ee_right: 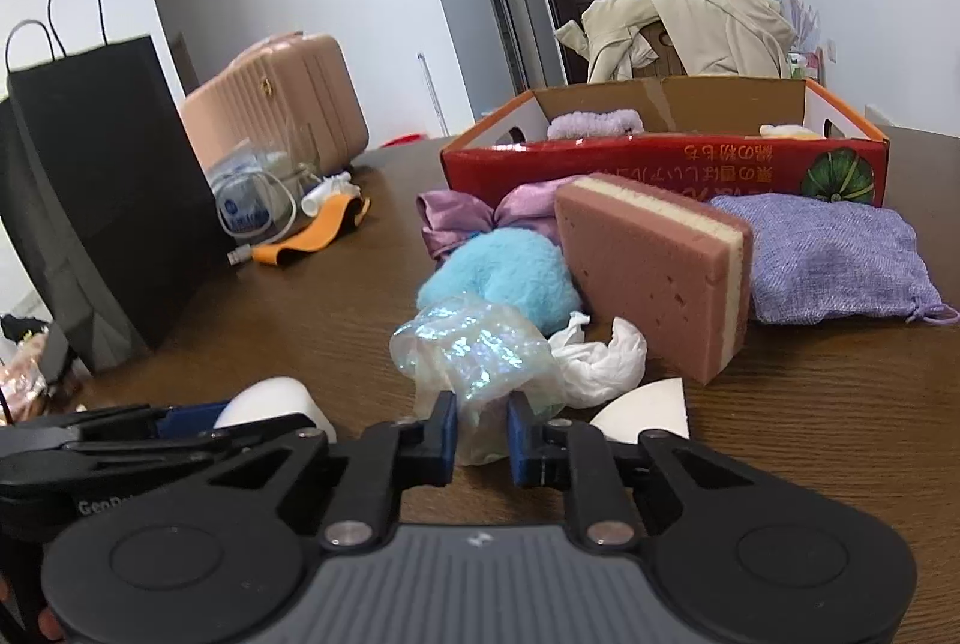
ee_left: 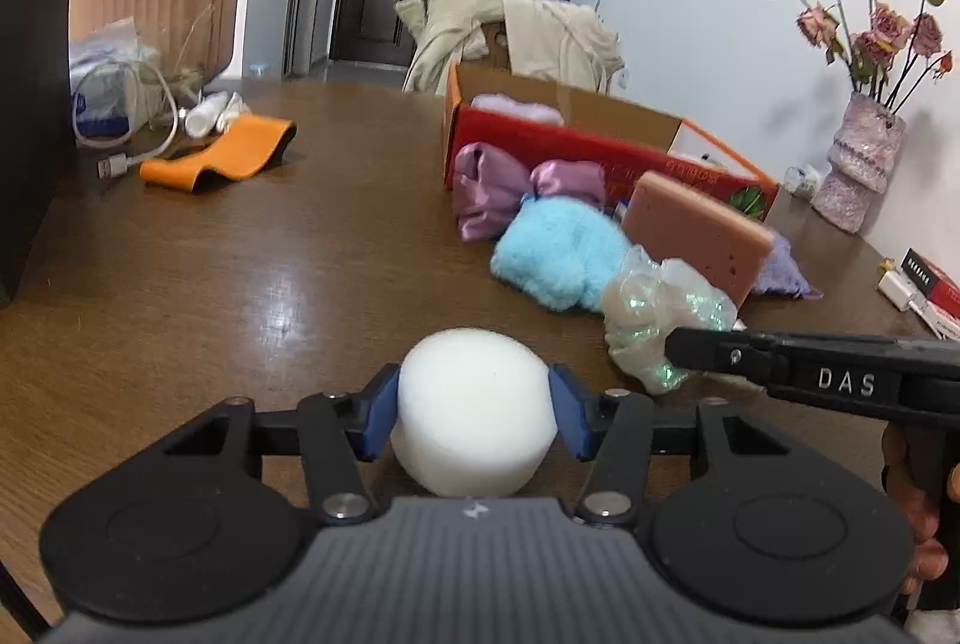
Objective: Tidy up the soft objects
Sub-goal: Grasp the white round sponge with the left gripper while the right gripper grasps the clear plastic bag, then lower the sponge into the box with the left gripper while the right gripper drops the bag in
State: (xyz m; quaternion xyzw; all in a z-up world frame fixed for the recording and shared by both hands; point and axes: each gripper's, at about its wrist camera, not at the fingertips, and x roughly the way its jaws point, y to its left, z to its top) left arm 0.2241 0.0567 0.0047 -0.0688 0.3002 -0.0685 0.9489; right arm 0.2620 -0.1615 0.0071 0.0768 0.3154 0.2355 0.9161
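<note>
My left gripper (ee_left: 474, 404) is shut on a white round foam sponge (ee_left: 474, 440), its blue pads pressing into both sides just above the brown table (ee_left: 240, 296). My right gripper (ee_right: 483, 431) is shut on the near end of an iridescent gauzy scrunchie (ee_right: 474, 344), which lies beside a blue fluffy toy (ee_right: 510, 272). A pink sponge block (ee_right: 642, 272) leans behind it, next to a lilac pouch (ee_right: 828, 260) and a purple satin bow (ee_left: 486, 188). The red cardboard box (ee_right: 660, 164) stands behind them with soft items inside.
A crumpled white tissue (ee_right: 600, 362) and a white paper wedge (ee_right: 648, 404) lie by the right gripper. A black paper bag (ee_right: 102, 200), an orange strap (ee_left: 228, 152) and a cable sit at the left. A vase of dried roses (ee_left: 858, 158) stands at the right.
</note>
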